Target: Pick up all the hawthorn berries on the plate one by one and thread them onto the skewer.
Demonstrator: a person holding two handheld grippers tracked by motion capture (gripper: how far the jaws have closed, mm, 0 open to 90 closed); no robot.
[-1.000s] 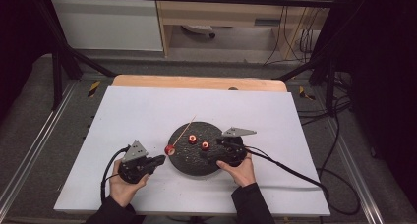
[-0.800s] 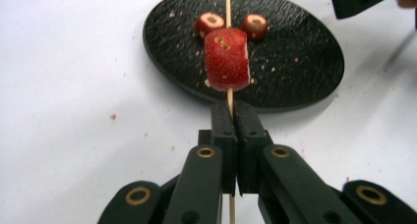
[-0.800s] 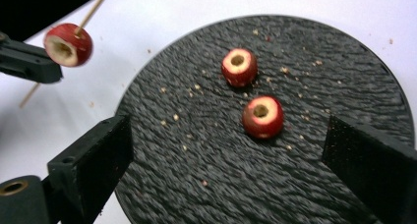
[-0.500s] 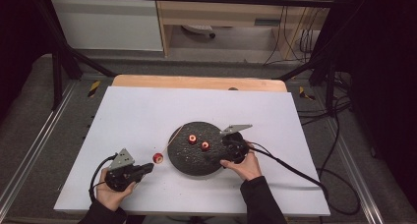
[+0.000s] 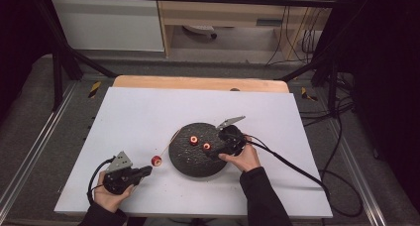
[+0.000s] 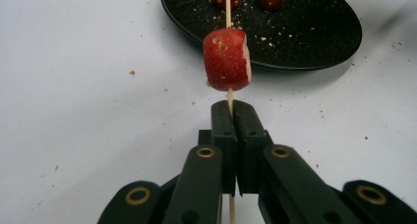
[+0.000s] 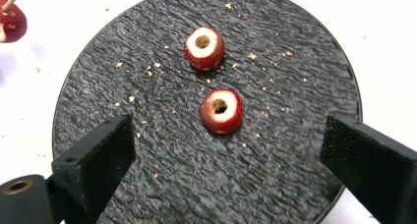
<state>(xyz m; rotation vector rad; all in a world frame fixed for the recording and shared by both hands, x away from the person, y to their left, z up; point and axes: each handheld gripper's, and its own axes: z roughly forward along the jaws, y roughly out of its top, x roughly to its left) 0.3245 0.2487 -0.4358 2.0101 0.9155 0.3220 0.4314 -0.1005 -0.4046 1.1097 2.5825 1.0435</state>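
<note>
My left gripper (image 5: pixel 146 171) (image 6: pixel 232 108) is shut on a thin wooden skewer (image 6: pixel 227 8) near the table's front left. One red cored fruit piece (image 6: pixel 226 59) (image 5: pixel 156 160) is threaded on the skewer just beyond the jaws. The skewer's far end reaches over the round black plate (image 5: pixel 195 159) (image 7: pixel 295 86). Two more red fruit pieces with hollow centres (image 7: pixel 204 47) (image 7: pixel 221 111) lie on that plate (image 6: pixel 305 32). My right gripper (image 5: pixel 216 151) (image 7: pixel 226 155) hovers open over the plate's right side, its jaws wide on either side of the nearer piece, touching nothing.
Crumbs are scattered on the plate and on the white table top (image 5: pixel 148 117). A wooden strip (image 5: pixel 198 82) runs along the table's far edge. Cables (image 5: pixel 292 161) trail off to the right from my right gripper.
My left gripper has pulled back toward the front left, carrying the skewer with its fruit piece off the plate. The right gripper has stayed over the plate.
</note>
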